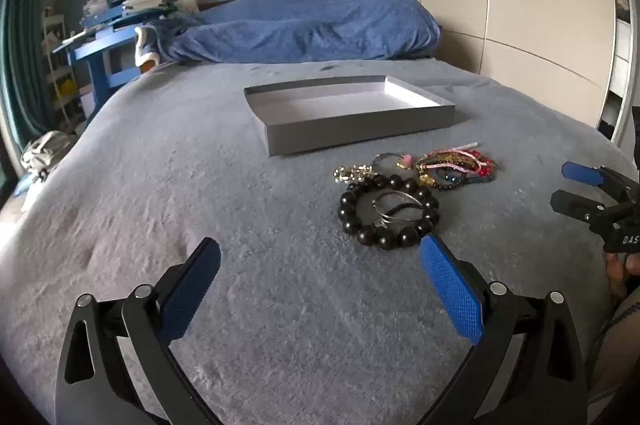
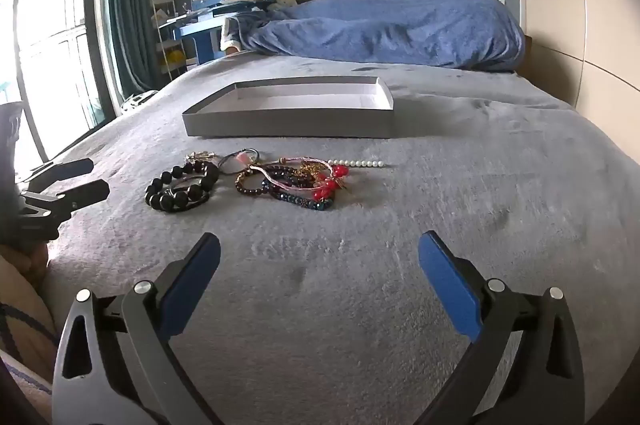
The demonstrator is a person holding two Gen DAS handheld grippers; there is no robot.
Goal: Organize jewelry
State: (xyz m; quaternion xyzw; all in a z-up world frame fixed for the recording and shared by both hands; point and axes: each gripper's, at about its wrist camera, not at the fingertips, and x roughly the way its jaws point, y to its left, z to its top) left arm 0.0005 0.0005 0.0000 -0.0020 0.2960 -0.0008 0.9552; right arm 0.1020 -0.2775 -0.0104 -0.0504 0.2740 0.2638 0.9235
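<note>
A pile of jewelry lies on the grey bed blanket. A black bead bracelet rings some thin silver bangles; it also shows in the right wrist view. Beyond it lie coloured bracelets with red beads and a pearl strand. An open, empty grey box sits behind the pile. My left gripper is open and empty, just short of the black bracelet. My right gripper is open and empty, in front of the pile.
A blue duvet is bunched at the head of the bed. A blue desk with books stands at the far left. A wardrobe runs along the right. A window is at the left.
</note>
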